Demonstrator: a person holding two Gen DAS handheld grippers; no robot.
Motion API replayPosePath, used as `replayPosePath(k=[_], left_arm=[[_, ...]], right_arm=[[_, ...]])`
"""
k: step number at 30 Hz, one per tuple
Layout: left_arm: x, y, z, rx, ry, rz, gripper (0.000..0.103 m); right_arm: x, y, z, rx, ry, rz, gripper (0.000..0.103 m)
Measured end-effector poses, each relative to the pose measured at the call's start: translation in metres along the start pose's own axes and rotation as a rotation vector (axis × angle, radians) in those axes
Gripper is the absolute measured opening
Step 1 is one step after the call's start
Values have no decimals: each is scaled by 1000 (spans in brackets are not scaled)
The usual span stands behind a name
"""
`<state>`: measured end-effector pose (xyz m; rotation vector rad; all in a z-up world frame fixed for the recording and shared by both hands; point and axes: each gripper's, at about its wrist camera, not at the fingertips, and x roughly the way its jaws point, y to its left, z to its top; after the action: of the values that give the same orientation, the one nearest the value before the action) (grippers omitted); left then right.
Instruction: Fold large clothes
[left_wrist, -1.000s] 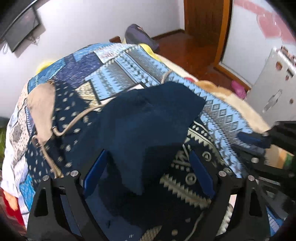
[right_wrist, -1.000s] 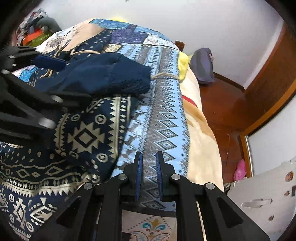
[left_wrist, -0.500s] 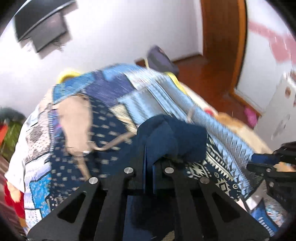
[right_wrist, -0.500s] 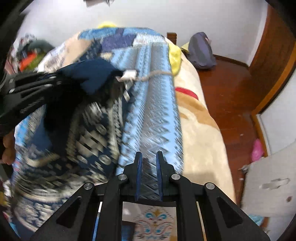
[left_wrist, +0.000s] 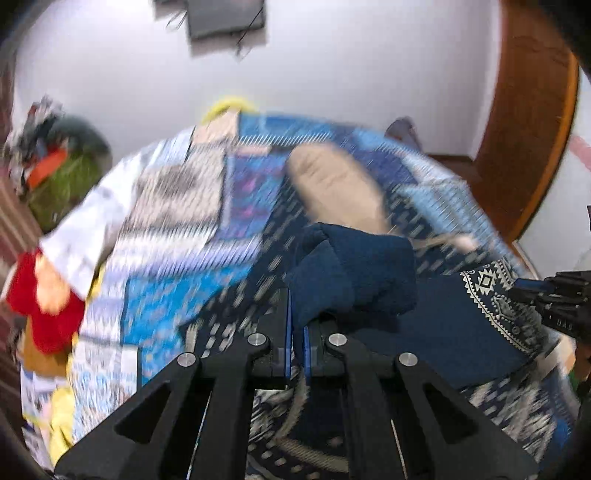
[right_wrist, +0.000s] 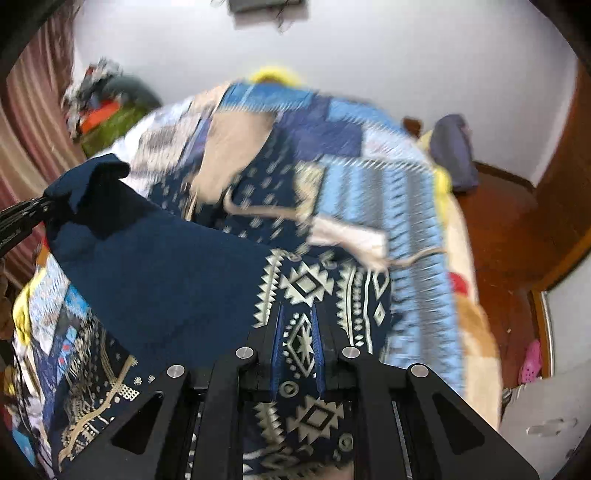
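A large navy hooded garment with white geometric pattern (right_wrist: 306, 284) and tan drawcords lies on the bed. My left gripper (left_wrist: 295, 332) is shut on its plain navy sleeve cuff (left_wrist: 354, 269), held up above the bed; the cuff also shows at the left of the right wrist view (right_wrist: 92, 184). My right gripper (right_wrist: 297, 339) is shut on the patterned fabric, which passes between its fingers. The right gripper shows at the far right of the left wrist view (left_wrist: 554, 299). The tan hood lining (left_wrist: 336, 188) lies beyond the cuff.
A blue patchwork bedspread (right_wrist: 388, 184) covers the bed. A pile of clothes and bags (left_wrist: 55, 166) sits at the left by the wall. Wooden floor, a dark backpack (right_wrist: 454, 147) and a door frame (left_wrist: 535, 129) are on the right.
The left gripper closed on the navy sleeve and lifted it leftward. The right gripper moved from the bed's edge onto the patterned fabric. Both views swung left, with motion blur.
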<state>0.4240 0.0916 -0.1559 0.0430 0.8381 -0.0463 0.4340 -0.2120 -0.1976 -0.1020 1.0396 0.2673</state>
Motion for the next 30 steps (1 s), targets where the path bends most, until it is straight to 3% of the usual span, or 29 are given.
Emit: replayPosePath(k=[3,5,6,8,10,12,13,14,15,17,19,24,27,30], left_arm=[[42,27,-37,-82,141,-16,5],[70,40,-61,-129,237,-27,9],[86,46,-78,-154,289,-34,17],[99,55,-99,-194,326,-68,24],[99,62,-113,-231,293,-115,27],[91,68,-119,-245,272,-124,40],[87,70,-122,-242,268,-112,45],[80,71,-125,-229,257,-80,56],[74,71,-127,-209,246,-65,62],[64,69,-131,-161,241,-19,71],[51,60,-131,-97,235,18,73],[31,32,-118,-8,173,6,81],[42,9,-103,36,163,4,83],[71,-16,-96,99,211,31,83]], right_arm=[[43,8,-11,-28,104,-79,10],[45,15,-22,-85,49,-116,10],[44,19,-25,-115,37,-139,10],[42,28,-30,-180,31,-204,10],[40,33,-33,-206,32,-241,11],[38,35,-36,-226,23,-304,23],[37,35,-38,-234,9,-359,48],[35,32,-40,-240,-16,-433,82],[32,25,-44,-235,-26,-430,89],[26,8,-45,-169,-2,-340,90],[17,-4,-44,-107,6,-296,90],[-11,-2,-42,-75,-50,-238,90],[-23,8,-39,-73,-71,-176,90],[-28,23,-42,-89,-74,-134,90]])
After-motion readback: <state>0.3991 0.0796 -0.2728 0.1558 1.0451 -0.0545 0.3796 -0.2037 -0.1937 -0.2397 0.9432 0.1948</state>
